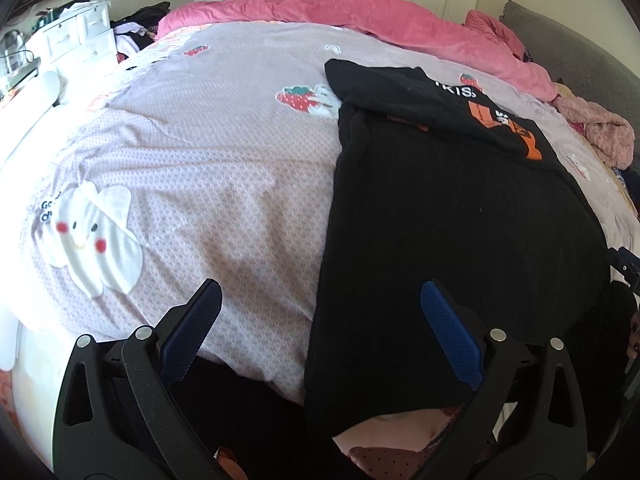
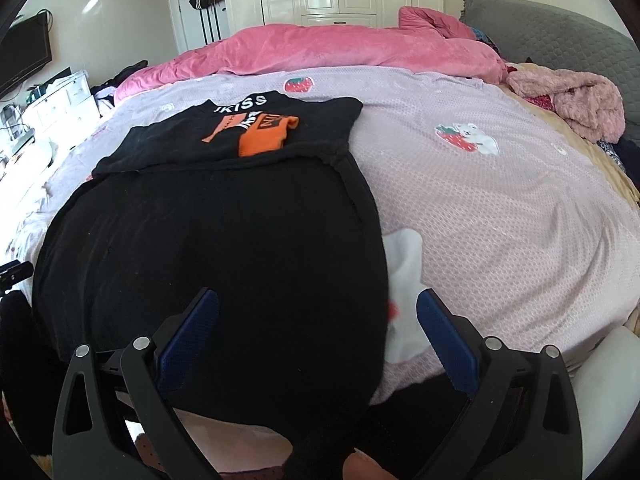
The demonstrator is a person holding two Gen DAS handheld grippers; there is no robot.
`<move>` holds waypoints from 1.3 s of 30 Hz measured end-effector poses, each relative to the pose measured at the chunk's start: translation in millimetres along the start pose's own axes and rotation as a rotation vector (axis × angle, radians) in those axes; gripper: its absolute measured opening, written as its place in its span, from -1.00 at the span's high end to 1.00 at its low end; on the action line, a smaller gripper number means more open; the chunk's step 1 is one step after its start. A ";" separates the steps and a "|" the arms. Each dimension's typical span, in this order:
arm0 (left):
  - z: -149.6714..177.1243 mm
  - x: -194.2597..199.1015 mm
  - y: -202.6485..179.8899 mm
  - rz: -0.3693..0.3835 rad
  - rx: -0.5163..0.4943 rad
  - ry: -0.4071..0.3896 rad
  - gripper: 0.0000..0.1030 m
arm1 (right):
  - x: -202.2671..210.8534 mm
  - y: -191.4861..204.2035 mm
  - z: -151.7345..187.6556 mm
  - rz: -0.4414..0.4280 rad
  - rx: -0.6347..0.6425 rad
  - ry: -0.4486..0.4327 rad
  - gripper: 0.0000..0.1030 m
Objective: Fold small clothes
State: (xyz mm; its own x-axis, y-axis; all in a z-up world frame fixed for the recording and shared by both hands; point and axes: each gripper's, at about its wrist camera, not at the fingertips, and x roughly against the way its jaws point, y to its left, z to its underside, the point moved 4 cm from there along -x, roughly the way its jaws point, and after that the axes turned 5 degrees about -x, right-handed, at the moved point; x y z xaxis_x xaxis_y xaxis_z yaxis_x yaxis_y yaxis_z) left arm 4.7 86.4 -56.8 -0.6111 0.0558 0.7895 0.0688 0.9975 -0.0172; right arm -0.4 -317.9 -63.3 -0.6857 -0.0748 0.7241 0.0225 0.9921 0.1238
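A black T-shirt [image 1: 448,216] with an orange and white print lies flat on the bed; its far part is folded back so the print [image 1: 516,128] faces up. It also shows in the right wrist view [image 2: 216,240], print [image 2: 260,132] at the far end. My left gripper [image 1: 320,300] is open above the shirt's left edge near the hem. My right gripper [image 2: 318,308] is open above the shirt's right edge near the hem. Neither holds anything. The hem hangs over the bed's near edge.
The bed has a lilac sheet [image 1: 192,152] with strawberry and bunny prints. A pink duvet [image 2: 320,48] is bunched along the far side. A fluffy pink garment [image 2: 576,100] and a grey headboard [image 2: 568,36] are at the right. White drawers [image 1: 76,40] stand at the left.
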 end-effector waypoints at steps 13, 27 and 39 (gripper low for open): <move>10.1 -6.7 -18.5 0.095 -0.013 0.034 -0.09 | 7.9 -19.7 21.2 -0.050 -0.072 0.060 -0.91; 13.2 -14.2 -14.6 0.120 0.024 0.062 0.10 | -0.1 -19.5 26.2 -0.099 -0.098 0.107 0.21; 12.5 -13.7 -6.2 0.133 0.076 0.038 0.78 | -6.5 -28.2 24.6 -0.123 -0.141 0.122 0.77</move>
State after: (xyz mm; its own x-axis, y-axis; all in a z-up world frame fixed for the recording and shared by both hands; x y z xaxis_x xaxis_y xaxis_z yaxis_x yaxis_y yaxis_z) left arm 2.8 80.0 -75.2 -0.5699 0.1877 0.8000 0.0865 0.9819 -0.1687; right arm -14.4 -342.9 -88.2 -0.5962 -0.2143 0.7737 0.0518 0.9514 0.3035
